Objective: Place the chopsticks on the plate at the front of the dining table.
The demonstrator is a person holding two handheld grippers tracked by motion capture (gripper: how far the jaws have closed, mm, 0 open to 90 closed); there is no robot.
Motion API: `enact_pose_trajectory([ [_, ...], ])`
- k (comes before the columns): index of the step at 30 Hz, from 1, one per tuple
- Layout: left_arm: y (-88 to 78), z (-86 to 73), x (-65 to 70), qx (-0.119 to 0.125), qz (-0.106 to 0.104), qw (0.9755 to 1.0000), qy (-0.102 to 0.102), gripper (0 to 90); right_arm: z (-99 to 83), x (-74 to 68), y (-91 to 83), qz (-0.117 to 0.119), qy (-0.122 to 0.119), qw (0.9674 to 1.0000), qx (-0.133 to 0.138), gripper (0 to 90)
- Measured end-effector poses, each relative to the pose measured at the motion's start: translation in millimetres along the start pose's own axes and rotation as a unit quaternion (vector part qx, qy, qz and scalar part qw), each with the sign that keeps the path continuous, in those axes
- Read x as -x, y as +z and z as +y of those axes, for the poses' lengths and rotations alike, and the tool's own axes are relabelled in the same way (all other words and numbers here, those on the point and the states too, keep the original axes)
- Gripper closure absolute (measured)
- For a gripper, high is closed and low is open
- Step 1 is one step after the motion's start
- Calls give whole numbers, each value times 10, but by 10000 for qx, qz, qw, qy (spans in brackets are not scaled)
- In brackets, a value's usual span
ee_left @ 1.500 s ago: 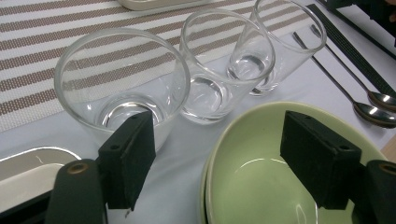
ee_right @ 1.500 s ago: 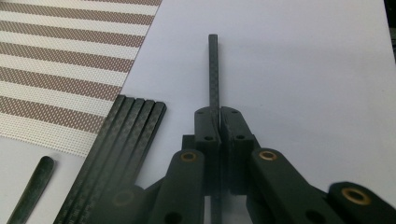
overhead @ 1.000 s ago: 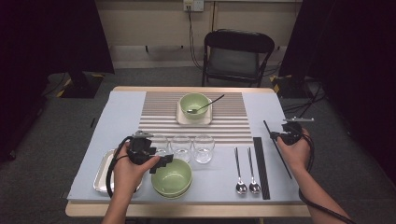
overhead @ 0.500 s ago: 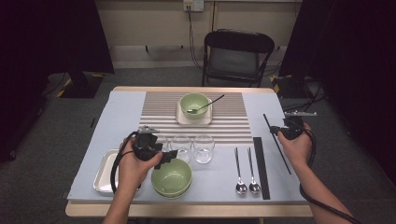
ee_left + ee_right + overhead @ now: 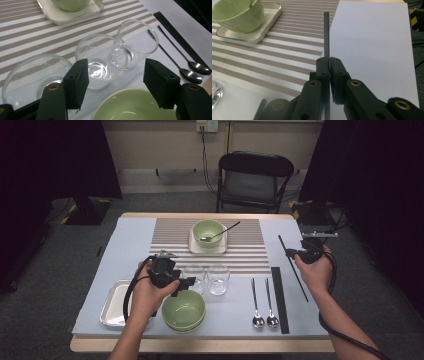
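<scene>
My left gripper (image 5: 187,284) shifted toward table's far edge, jaws just closing, nothing pinched, middle glass (image 5: 101,61) seen beyond them. My right gripper (image 5: 289,253) raised chopstick (image 5: 293,269) off table's right side.

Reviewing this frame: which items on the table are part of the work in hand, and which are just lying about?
In hand:
- black chopstick, clamped in the right gripper
- middle glass, framed by the left gripper, whose jaws have just been closing, pads not on it

Lying about:
- two spoons
- second chopstick
- near green bowl
- far bowl
- metal tray
</scene>
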State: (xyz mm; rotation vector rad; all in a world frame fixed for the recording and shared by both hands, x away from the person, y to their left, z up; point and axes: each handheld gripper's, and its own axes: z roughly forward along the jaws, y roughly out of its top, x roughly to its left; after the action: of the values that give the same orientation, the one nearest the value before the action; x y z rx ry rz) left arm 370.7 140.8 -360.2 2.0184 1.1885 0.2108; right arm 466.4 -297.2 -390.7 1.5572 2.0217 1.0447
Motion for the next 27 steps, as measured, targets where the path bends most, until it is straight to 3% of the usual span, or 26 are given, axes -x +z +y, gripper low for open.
enact_pose_trajectory([
  [5,34,62,79,0,-64,9999,85,392,83,-90,-24,99,-65,9999,27,866],
  [27,284,233,303,-61,-397,9992,68,431,356,-445,-18,444,-227,9986,195,866],
])
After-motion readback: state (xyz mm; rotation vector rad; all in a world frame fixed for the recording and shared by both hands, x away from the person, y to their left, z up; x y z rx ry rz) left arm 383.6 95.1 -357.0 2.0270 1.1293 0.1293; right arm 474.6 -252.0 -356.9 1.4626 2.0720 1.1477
